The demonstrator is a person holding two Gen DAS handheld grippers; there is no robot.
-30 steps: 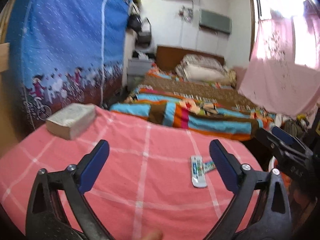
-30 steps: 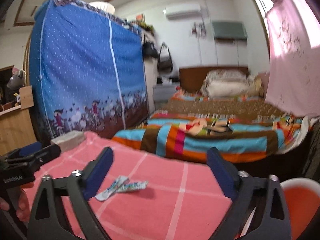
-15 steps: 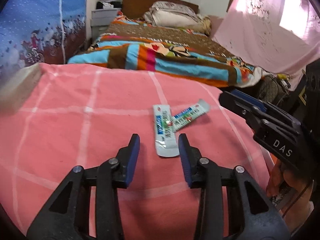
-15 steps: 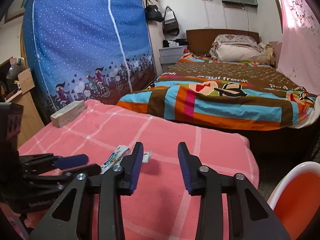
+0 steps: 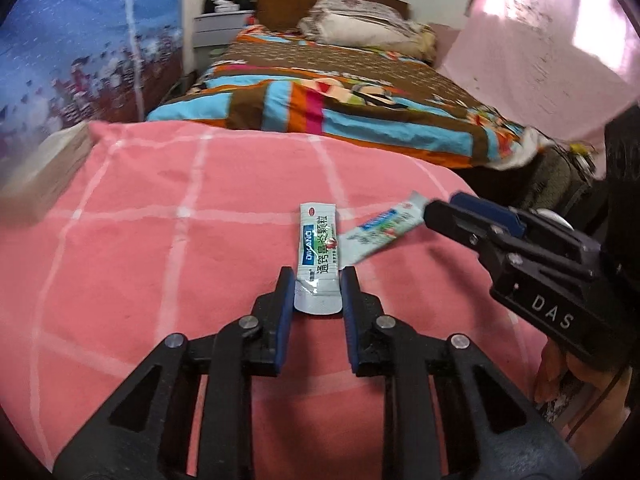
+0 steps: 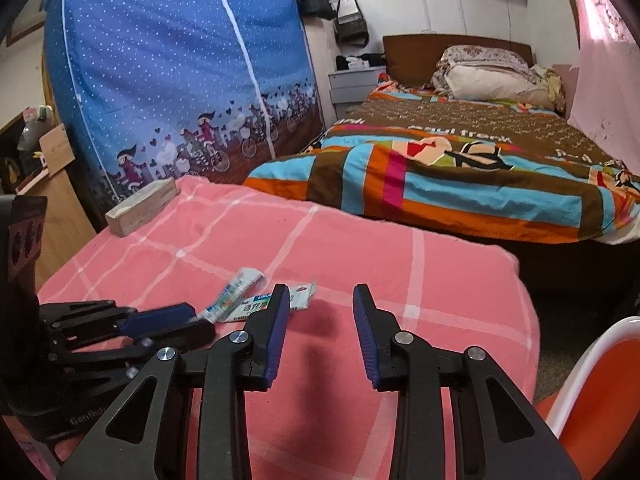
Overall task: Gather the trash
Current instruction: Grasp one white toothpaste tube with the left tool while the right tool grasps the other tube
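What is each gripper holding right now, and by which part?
Left gripper, jaws just closing, pinches the white sachet across its near end. Right gripper, also just narrowed, holds nothing: only pink cloth between its jaws.

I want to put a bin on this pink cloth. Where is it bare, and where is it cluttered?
Bare: the wide stretch of pink cloth between the tissue box and the two sachets, and the corner toward the bed. Crowded: around the sachets, where both grippers meet.
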